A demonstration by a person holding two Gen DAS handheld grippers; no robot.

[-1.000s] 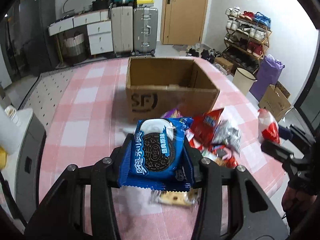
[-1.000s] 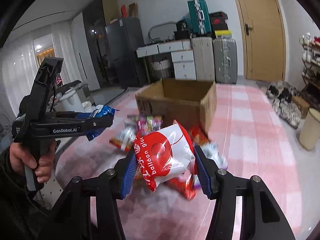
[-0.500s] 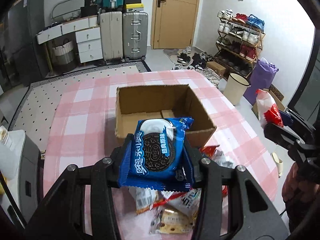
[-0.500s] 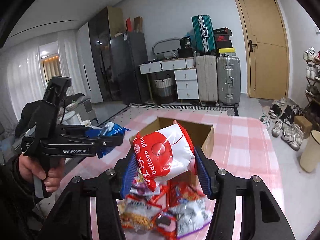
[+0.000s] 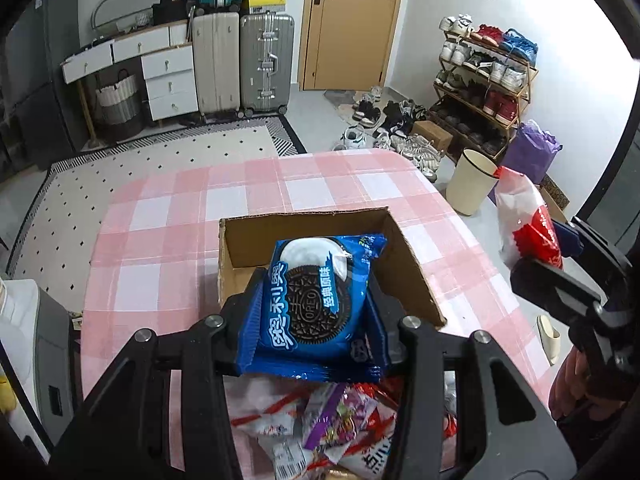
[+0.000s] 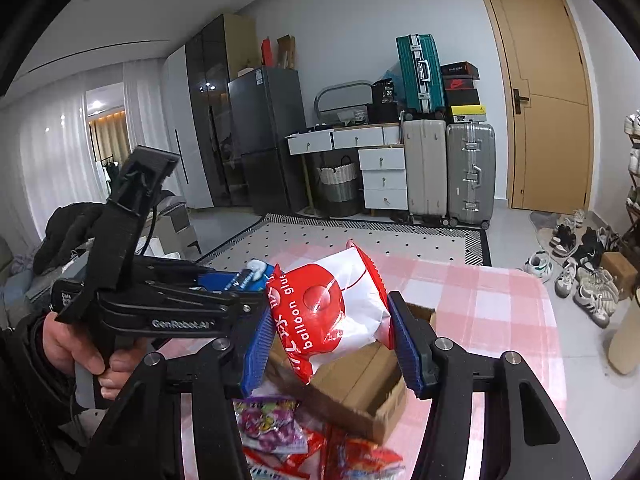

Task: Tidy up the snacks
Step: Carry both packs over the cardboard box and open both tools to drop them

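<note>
The left gripper (image 5: 312, 316) clamps a blue Oreo packet (image 5: 314, 308) by its puffy sides, held above the near part of the open cardboard box (image 5: 404, 256). The crinkly, air-filled wrapper could slide out and fall onto the snack pile (image 5: 332, 424) at the box's near wall. It is a glossy blue pillow pack showing a dark cookie and white cream.

To its right, the right gripper (image 6: 328, 332) squeezes a red-and-white bag (image 6: 332, 308) marked "balloon glue", also over the box (image 6: 360, 392). With both tools converging on one small opening, they could bump and knock a packet loose onto the pink checked tablecloth (image 5: 168, 236).
</note>
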